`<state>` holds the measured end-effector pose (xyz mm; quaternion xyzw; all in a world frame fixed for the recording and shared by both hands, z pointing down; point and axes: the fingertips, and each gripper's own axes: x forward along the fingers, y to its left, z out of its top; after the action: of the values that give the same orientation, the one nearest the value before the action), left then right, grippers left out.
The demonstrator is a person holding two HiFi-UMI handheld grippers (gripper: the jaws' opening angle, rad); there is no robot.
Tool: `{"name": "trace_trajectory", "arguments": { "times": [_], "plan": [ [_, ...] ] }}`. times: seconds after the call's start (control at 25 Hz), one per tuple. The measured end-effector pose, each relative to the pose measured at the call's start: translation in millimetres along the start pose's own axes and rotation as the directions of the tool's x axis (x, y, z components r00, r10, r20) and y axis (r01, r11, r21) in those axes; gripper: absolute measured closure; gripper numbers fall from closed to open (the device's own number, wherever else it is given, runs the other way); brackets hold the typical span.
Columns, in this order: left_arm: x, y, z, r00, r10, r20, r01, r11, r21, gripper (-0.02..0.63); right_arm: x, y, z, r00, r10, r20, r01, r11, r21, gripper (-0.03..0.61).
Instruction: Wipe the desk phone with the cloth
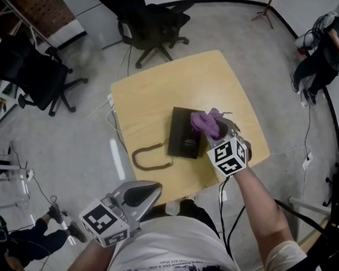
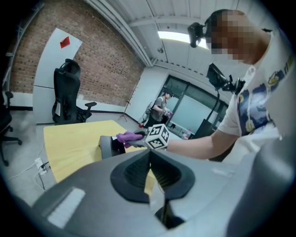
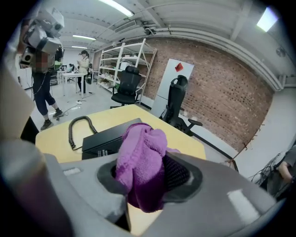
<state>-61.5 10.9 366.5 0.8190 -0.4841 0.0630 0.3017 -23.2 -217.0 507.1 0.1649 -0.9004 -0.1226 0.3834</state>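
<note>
A black desk phone (image 1: 184, 132) (image 3: 108, 137) lies near the middle of the yellow table (image 1: 150, 88), its coiled cord (image 1: 151, 158) trailing to the left. My right gripper (image 1: 214, 130) (image 3: 148, 176) is shut on a bunched purple cloth (image 1: 205, 123) (image 3: 141, 157), held over the phone's right edge. Whether the cloth touches the phone I cannot tell. My left gripper (image 1: 152, 189) (image 2: 149, 169) hangs off the table's near edge by the person's body, jaws shut on nothing. The left gripper view shows the phone (image 2: 111, 146) and the cloth (image 2: 127, 137) from the side.
Black office chairs stand beyond the table (image 1: 153, 20) and at the left (image 1: 35, 76). A person (image 1: 323, 52) is at the right edge of the room. Cables run over the floor by the table's left side (image 1: 110, 115). Shelving (image 3: 118, 65) stands at the back.
</note>
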Motion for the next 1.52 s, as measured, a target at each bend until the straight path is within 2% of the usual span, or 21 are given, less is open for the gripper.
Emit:
{"name": "trace_trajectory", "arguments": {
  "times": [0.12,0.24,0.6,0.76,0.88,1.0,1.16,1.36,1.44,1.52],
  "plan": [
    [0,-3,-3,1.0,0.007,-0.003,-0.007,1.0,-0.003,0.611,10,-13,-1,1.0,-0.01,-0.005,0.01,1.0,0.003,0.425],
    [0,-4,-5,1.0,0.018,-0.01,-0.018,1.0,-0.003,0.611,15,-2,-8,1.0,0.023,-0.021,-0.023,1.0,-0.011,0.425],
    [10,-7,-3,1.0,0.005,-0.028,-0.004,1.0,0.005,0.611,-1,79,-46,0.984,0.163,-0.066,-0.163,0.987,-0.001,0.426],
    [18,-11,-1,0.999,-0.01,-0.037,0.01,1.0,0.011,0.611,-12,118,-61,0.969,0.228,-0.093,-0.232,0.972,-0.03,0.426],
    [23,-14,0,0.999,-0.018,-0.046,0.019,1.0,0.02,0.611,-19,130,-67,0.962,0.254,-0.1,-0.261,0.964,-0.055,0.425],
    [26,-15,0,0.999,-0.016,-0.048,0.017,1.0,0.02,0.611,-24,106,-62,0.973,0.218,-0.073,-0.222,0.974,-0.045,0.425],
    [27,-19,0,0.999,-0.009,-0.05,0.01,1.0,0.026,0.611,-23,40,-48,0.995,0.094,-0.029,-0.095,0.995,-0.034,0.425],
    [27,-21,2,0.999,0.01,-0.048,-0.008,0.999,0.036,0.611,-1,-32,-45,0.998,-0.032,-0.047,0.031,0.999,-0.013,0.426],
    [26,-22,1,0.999,0.019,-0.05,-0.018,0.999,0.036,0.611,10,-44,-45,0.997,-0.044,-0.06,0.044,0.999,-0.01,0.425],
    [25,-21,1,0.998,0.029,-0.054,-0.027,0.999,0.037,0.611,20,-42,-42,0.997,-0.024,-0.071,0.023,0.999,-0.023,0.426]
  ]
}}
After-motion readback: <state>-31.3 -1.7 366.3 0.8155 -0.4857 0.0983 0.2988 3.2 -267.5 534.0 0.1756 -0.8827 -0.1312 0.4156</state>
